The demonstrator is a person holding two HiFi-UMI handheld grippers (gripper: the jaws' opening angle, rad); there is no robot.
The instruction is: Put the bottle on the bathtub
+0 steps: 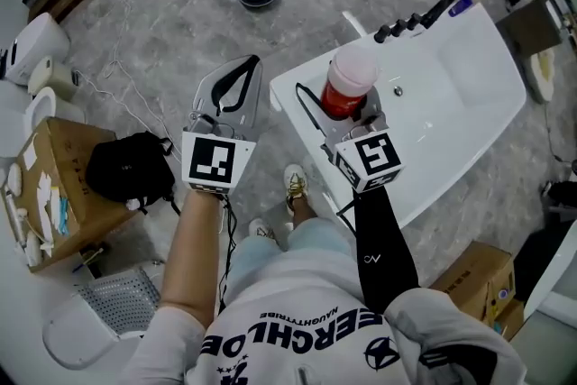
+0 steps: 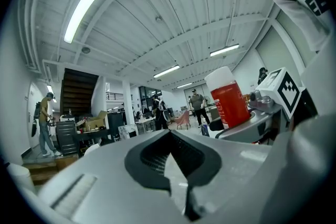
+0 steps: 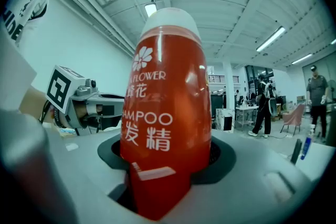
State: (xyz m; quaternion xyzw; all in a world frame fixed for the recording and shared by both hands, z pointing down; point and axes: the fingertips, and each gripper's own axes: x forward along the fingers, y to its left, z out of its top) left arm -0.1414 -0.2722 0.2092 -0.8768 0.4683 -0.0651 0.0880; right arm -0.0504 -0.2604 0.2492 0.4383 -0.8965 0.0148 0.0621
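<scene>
Our right claw (image 3: 163, 165) is clamped on the bottle (image 3: 163, 102); the jaws press its red body low down on either side, and it stands upright between them, its white cap (image 3: 169, 21) well above the jaws; the label faces the right gripper view. From the head view we see the bottle (image 1: 345, 86) held in that claw (image 1: 352, 108) over the near corner of the white bathtub (image 1: 451, 131), with the dark taps (image 1: 415, 21) further along the rim; we cannot tell whether its base touches the tub. Our left claw (image 1: 230, 86) hangs beside the tub over the floor; its jaws are together with nothing between them (image 2: 168, 165); the bottle (image 2: 228, 102) shows off to its right.
</scene>
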